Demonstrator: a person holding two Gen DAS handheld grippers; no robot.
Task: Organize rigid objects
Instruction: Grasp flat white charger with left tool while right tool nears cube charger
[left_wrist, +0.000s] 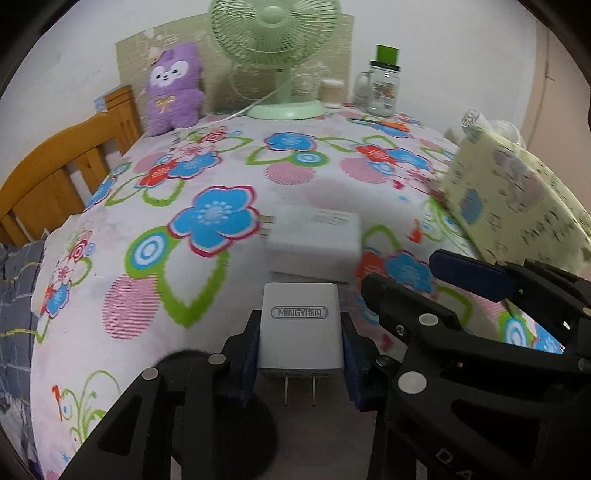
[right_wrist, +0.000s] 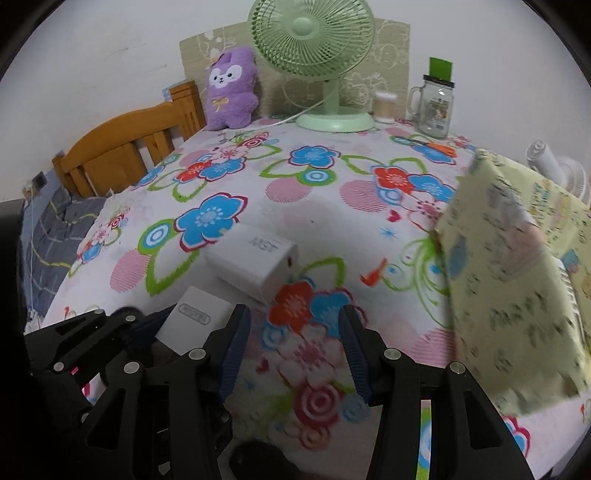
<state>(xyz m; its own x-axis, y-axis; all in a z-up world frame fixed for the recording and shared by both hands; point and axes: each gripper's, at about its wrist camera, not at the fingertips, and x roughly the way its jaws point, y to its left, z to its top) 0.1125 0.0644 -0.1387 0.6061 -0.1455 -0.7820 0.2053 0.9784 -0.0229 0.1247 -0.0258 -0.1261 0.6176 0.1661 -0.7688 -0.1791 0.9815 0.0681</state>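
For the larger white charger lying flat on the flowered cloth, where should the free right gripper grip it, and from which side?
Grip the larger white charger across its two long flat side faces, coming down from above at mid-body. It lies flat, prongs toward the blue flower, port end toward the yellow box, so both ends are best avoided. The right gripper has open jaws that look about wide enough; the left gripper already holds the small charger.

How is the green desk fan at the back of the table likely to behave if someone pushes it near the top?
The fan would probably tip rather than slide: its wide cage sits high on a thin stem. The broad round base should resist gentle nudges. Its trailing white cord may tug against any move.
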